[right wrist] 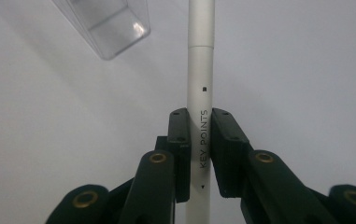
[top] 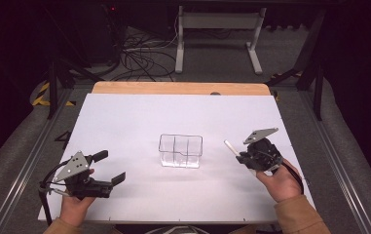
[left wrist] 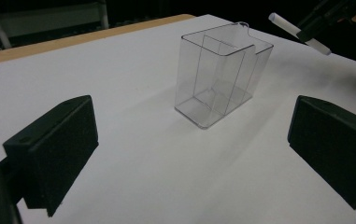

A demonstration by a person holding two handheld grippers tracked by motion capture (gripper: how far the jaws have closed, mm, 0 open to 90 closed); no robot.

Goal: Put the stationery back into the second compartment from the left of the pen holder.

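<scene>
At the near edge of the white table, the person's left hand holds the left gripper low over the surface, its two black jaws spread wide with nothing between them; in the left gripper view they stand far apart at the lower left and right corners, bare tabletop between them. On the other side, a little farther in, the right hand holds the right gripper, whose jaws are clamped on a white pen. The right gripper view shows the pen running straight up between the two jaws, the printed words "KEY POINTS" reading along its barrel where it is pinched, and a joint in the barrel farther up. In the high view, the free end of the pen sticks out up and to the left of the jaws, pointing toward the middle of the table and held clear of the surface. Beyond both grippers, near the centre of the table, stands a clear plastic organizer box, upright, with thin inner walls that split it into compartments. The pen's tip is near the box's right side but apart from it. In the left gripper view the box stands ahead, with the pen angled above and to its right. Past the table's wooden far edge, cables lie on the floor by a white stand.
</scene>
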